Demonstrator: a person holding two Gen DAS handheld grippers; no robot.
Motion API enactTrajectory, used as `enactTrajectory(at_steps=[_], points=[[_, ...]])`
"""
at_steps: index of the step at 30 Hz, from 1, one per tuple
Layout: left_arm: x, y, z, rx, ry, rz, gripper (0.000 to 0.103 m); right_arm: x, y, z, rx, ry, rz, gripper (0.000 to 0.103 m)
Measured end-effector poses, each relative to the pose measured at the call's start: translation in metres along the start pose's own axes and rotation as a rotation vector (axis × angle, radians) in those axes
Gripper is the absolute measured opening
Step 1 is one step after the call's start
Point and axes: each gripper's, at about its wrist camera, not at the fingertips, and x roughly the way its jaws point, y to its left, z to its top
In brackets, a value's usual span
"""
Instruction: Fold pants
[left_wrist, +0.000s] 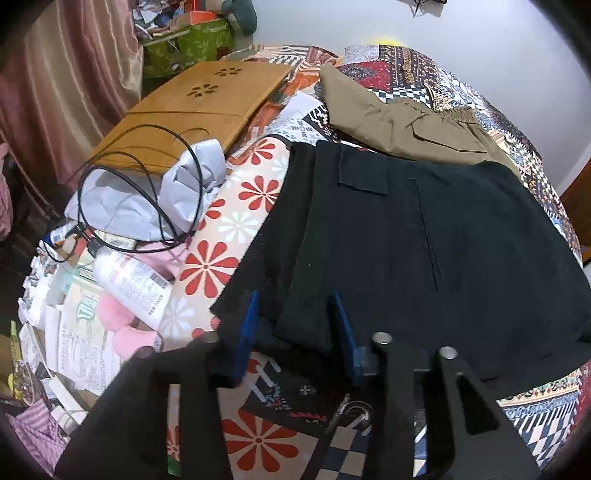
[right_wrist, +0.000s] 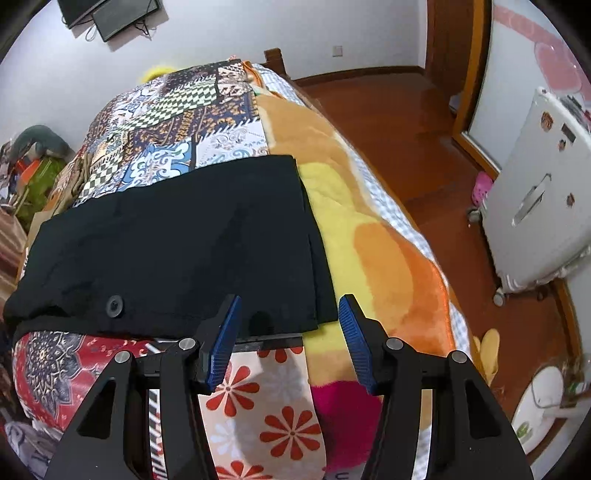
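Observation:
Black pants (left_wrist: 424, 236) lie folded flat on the patterned bed cover; they also show in the right wrist view (right_wrist: 177, 240), with a button near their near edge. My left gripper (left_wrist: 295, 332) is open, its blue pads on either side of the pants' near left corner, just above it. My right gripper (right_wrist: 290, 332) is open at the pants' near right corner, holding nothing.
Folded olive pants (left_wrist: 402, 122) lie behind the black ones. A wooden lap tray (left_wrist: 192, 110), a black cable (left_wrist: 140, 192), a white bottle (left_wrist: 133, 284) and papers clutter the left side. An orange-yellow blanket (right_wrist: 369, 229) covers the bed's right edge; a white appliance (right_wrist: 535, 199) stands on the floor.

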Motion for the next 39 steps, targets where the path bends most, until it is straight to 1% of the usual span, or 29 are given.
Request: enactTrajectory(at_steps=[4, 6, 7, 8, 9, 10, 11, 12, 13, 14, 16, 22, 26, 31, 33, 34, 35, 36, 37, 39], points=[[-0.003, 0.001, 0.002, 0.01, -0.007, -0.007, 0.029, 0.013, 0.0, -0.003, 0.007, 0.014, 0.035, 0.051], [-0.004, 0.002, 0.004, 0.01, -0.009, -0.012, 0.028, 0.023, -0.001, -0.005, 0.024, 0.038, 0.055, 0.051], [-0.005, 0.001, 0.004, 0.014, -0.012, -0.009, 0.024, 0.027, -0.003, -0.007, 0.045, 0.041, 0.064, 0.05], [-0.007, 0.0, 0.005, 0.022, -0.016, -0.005, 0.02, 0.028, -0.005, -0.007, 0.056, 0.035, 0.068, 0.045], [-0.008, -0.001, 0.005, 0.027, -0.02, -0.007, 0.02, 0.029, -0.005, -0.007, 0.061, 0.03, 0.065, 0.036], [-0.01, -0.003, 0.006, 0.036, -0.026, -0.001, 0.02, 0.028, -0.007, -0.008, 0.062, 0.022, 0.049, 0.032], [-0.012, -0.006, 0.007, 0.051, -0.035, 0.012, 0.019, 0.028, -0.007, -0.007, 0.061, 0.018, 0.043, 0.022], [-0.015, -0.009, 0.008, 0.069, -0.046, 0.026, 0.019, 0.026, -0.008, -0.006, 0.058, 0.01, 0.035, 0.018], [-0.016, -0.01, 0.008, 0.079, -0.054, 0.034, 0.018, 0.024, -0.009, -0.005, 0.054, 0.001, 0.038, 0.017], [-0.019, -0.012, 0.009, 0.092, -0.067, 0.045, 0.013, 0.023, -0.009, -0.005, 0.049, -0.007, 0.038, 0.011], [-0.025, -0.013, 0.012, 0.104, -0.084, 0.054, 0.013, 0.018, -0.006, -0.004, 0.027, -0.034, 0.028, 0.01], [-0.045, -0.01, 0.022, 0.116, -0.133, 0.045, 0.012, 0.001, -0.002, 0.006, -0.006, -0.122, -0.011, 0.009], [-0.05, -0.009, 0.025, 0.129, -0.141, 0.063, 0.012, -0.006, -0.007, 0.015, -0.015, -0.147, -0.037, 0.009], [-0.039, 0.003, 0.016, 0.094, -0.088, 0.062, 0.012, 0.0, -0.002, 0.011, -0.046, -0.131, -0.067, 0.009], [-0.033, 0.007, 0.011, 0.087, -0.066, 0.068, 0.01, 0.005, -0.003, 0.008, -0.038, -0.114, -0.063, 0.009], [-0.031, 0.007, 0.009, 0.088, -0.061, 0.074, 0.005, 0.009, -0.004, 0.007, -0.035, -0.105, -0.065, 0.009], [-0.029, 0.009, 0.007, 0.094, -0.057, 0.127, 0.0, 0.01, -0.005, 0.006, -0.034, -0.097, -0.065, 0.009], [-0.028, 0.012, 0.006, 0.101, -0.056, 0.163, 0.0, 0.013, -0.006, 0.005, -0.035, -0.088, -0.065, 0.009], [-0.027, 0.017, 0.006, 0.094, -0.051, 0.164, 0.0, 0.017, -0.007, 0.005, -0.037, -0.082, -0.069, 0.009], [-0.023, 0.037, 0.004, 0.014, -0.01, 0.101, 0.0, 0.024, -0.007, 0.003, -0.052, -0.062, -0.081, 0.009]])
